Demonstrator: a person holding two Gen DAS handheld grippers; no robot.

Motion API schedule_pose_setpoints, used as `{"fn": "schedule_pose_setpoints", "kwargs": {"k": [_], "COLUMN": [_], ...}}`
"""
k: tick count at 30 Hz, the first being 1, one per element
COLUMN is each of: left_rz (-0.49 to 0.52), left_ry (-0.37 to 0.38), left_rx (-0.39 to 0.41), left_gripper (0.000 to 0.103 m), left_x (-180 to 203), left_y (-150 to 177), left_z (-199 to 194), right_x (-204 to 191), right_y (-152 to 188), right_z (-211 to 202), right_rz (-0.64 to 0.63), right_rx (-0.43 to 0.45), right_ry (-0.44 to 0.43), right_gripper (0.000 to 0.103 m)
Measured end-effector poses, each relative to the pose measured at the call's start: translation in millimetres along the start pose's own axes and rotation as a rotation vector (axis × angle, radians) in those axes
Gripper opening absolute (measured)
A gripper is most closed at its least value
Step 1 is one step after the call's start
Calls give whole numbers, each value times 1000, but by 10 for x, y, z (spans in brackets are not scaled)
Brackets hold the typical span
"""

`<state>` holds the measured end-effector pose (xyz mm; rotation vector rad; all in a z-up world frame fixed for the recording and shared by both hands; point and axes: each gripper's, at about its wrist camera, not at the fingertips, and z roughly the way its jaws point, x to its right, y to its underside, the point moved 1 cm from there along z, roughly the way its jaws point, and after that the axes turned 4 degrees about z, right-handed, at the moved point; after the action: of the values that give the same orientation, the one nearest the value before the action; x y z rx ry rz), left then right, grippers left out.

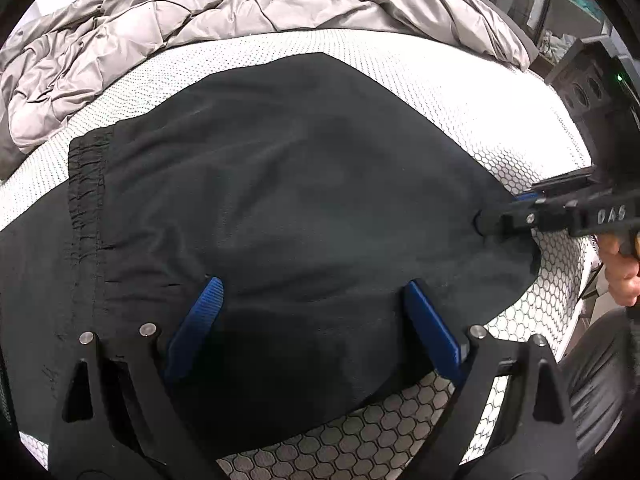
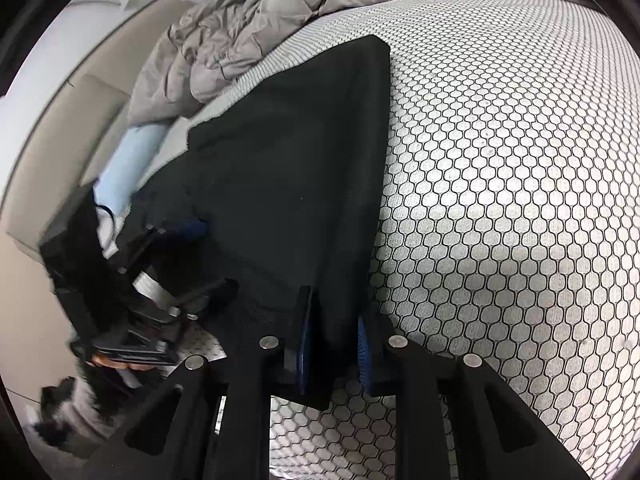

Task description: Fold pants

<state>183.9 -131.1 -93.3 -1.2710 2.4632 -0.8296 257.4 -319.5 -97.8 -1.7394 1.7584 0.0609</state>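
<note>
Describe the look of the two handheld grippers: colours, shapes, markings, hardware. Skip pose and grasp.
The left gripper has a matte black angular frame with triangular cut-outs, round silver pivot pins and ribbed blue pads on its jaws. The right gripper is built the same; seen from the left wrist camera, its black body carries raised lettering, a small silver screw and a green indicator light. A bare hand holds it.

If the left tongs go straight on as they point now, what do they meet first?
Probably the black pants: the open left tongs point over them, with the grey duvet farther beyond. Depth is unclear.

Pants (image 1: pixel 280 184) flat on mattress (image 1: pixel 460 92), crumpled duvet (image 1: pixel 160 28) behind them
</note>
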Motion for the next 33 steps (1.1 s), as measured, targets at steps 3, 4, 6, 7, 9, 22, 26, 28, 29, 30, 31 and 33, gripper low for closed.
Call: {"fn": "schedule_pose_setpoints", "kwargs": {"k": [3, 4, 6, 7, 9, 22, 26, 28, 29, 30, 31, 33], "left_rz": [2, -3, 8, 12, 7, -456, -781, -911, -969, -1030, -1078, -1159], "left_ry": [4, 7, 12, 13, 17, -201, -272, -292, -281, -254, -213, -126], "left_rx": [2, 3, 0, -2, 1, 213, 251, 266, 263, 259, 262, 262], "left_gripper": [91, 91, 91, 91, 91, 102, 102, 102, 102, 102, 102, 97], "left_x": [-26, -17, -16, -13, -29, -1511, -2335, -2609, -2732, -2844, -2933, -3097], "left_y": [2, 5, 18, 22, 25, 753, 1274, 1520, 1633, 1755, 1850, 1970], "left_z": [-15, -22, -24, -24, -84, -1361, -1610, -1681, -1684, -1674, -1643, -1525], "right_x": [-148, -172, -155, -140, -113, -246, -341, -324, -336, -354, -348, -375], "right_y": [-28, -32, -25, -2, -5, -164, -156, -102, -105, -115, -122, -126], "right_z": [-78, -156, -118, 9, 63, -508, -422, -379, -373, -336, -340, -326], "right_rz": [-77, -86, -108, -128, -128, -72, -98, -104, -104, -103, -103, -107], "right_rx": [40, 67, 56, 13, -5, 264, 242, 238, 236, 236, 236, 236], "right_ry": [18, 3, 62, 114, 121, 160, 166, 169, 168, 166, 165, 161], "right_gripper": [13, 12, 12, 12, 12, 89, 89, 89, 89, 89, 89, 89]}}
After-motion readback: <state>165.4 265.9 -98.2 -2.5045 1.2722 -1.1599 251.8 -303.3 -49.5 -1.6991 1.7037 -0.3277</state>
